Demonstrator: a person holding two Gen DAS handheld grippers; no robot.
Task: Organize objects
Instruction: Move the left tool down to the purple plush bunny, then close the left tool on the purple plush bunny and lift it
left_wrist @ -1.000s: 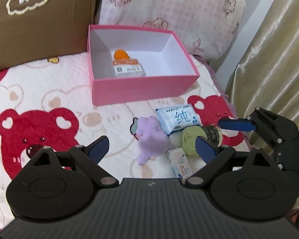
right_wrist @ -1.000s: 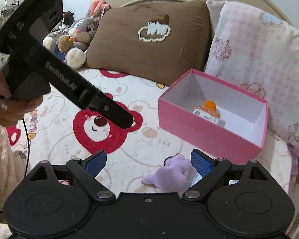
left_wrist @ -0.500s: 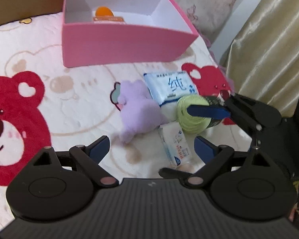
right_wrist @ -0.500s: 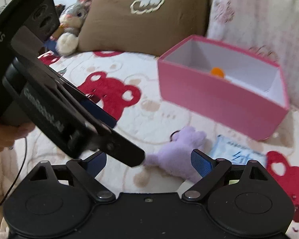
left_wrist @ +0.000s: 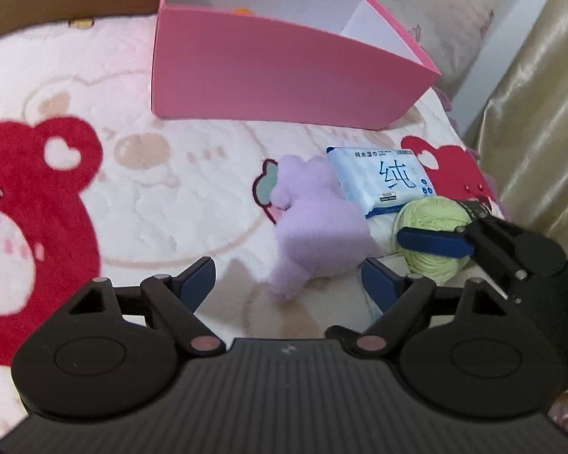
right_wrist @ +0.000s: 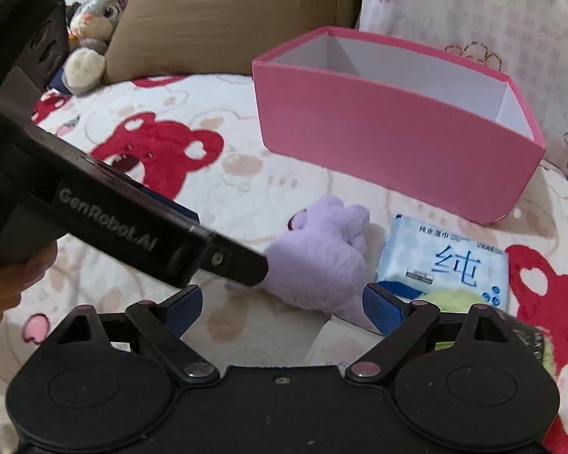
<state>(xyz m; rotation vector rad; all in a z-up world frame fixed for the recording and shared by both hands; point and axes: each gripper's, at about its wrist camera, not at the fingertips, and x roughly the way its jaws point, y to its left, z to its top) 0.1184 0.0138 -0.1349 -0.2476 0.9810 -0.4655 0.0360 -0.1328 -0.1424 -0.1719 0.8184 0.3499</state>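
Both claws sit lower: left claw (left_wrist: 286, 283), narrowing, gapes around purple plush (left_wrist: 314, 234); right claw (right_wrist: 282, 304) gapes empty.

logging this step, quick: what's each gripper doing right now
left gripper: open, jaws have just been closing, purple plush toy between them, not pressed.
right gripper: open, holding nothing.

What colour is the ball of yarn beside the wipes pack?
Light green. The ball of yarn shows best in the left wrist view.
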